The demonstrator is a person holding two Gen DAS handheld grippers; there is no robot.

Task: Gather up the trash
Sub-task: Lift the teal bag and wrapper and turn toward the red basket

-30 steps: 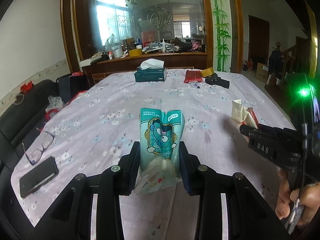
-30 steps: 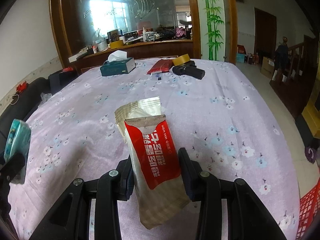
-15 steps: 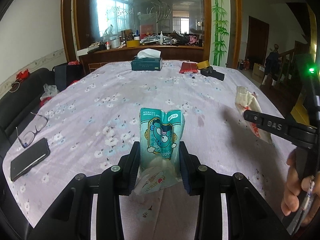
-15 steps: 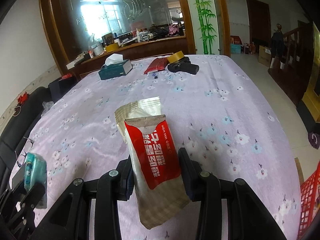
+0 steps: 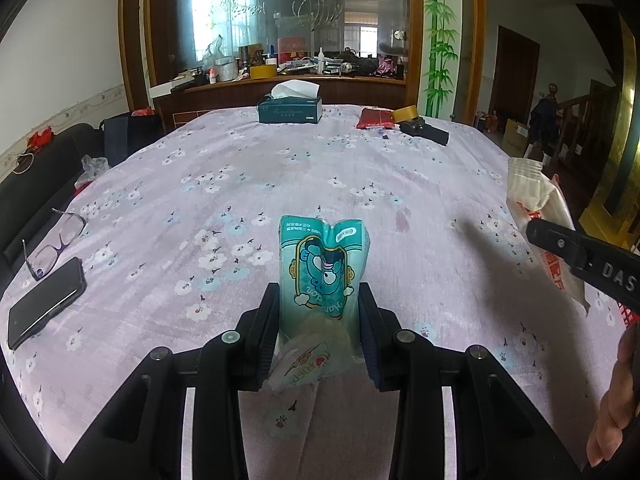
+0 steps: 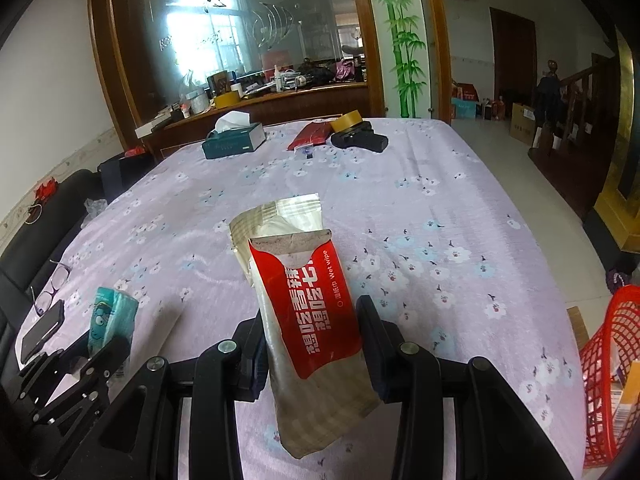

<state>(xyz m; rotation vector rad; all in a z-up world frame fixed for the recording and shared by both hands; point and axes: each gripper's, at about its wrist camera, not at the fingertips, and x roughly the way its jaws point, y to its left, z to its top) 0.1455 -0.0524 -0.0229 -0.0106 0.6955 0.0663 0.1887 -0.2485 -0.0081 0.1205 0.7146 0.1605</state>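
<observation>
My left gripper (image 5: 319, 334) clamps the teal packet (image 5: 323, 276) upright. My right gripper (image 6: 311, 342) pinches the wet-wipe packet (image 6: 308, 304), long axis tilted left, over the counter (image 6: 420, 216); a red basket (image 6: 608, 376) sits right.

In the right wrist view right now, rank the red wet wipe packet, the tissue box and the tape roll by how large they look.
1. red wet wipe packet, held close to the camera, so nearness inflates it
2. tissue box, far across the table
3. tape roll, far across the table
</observation>
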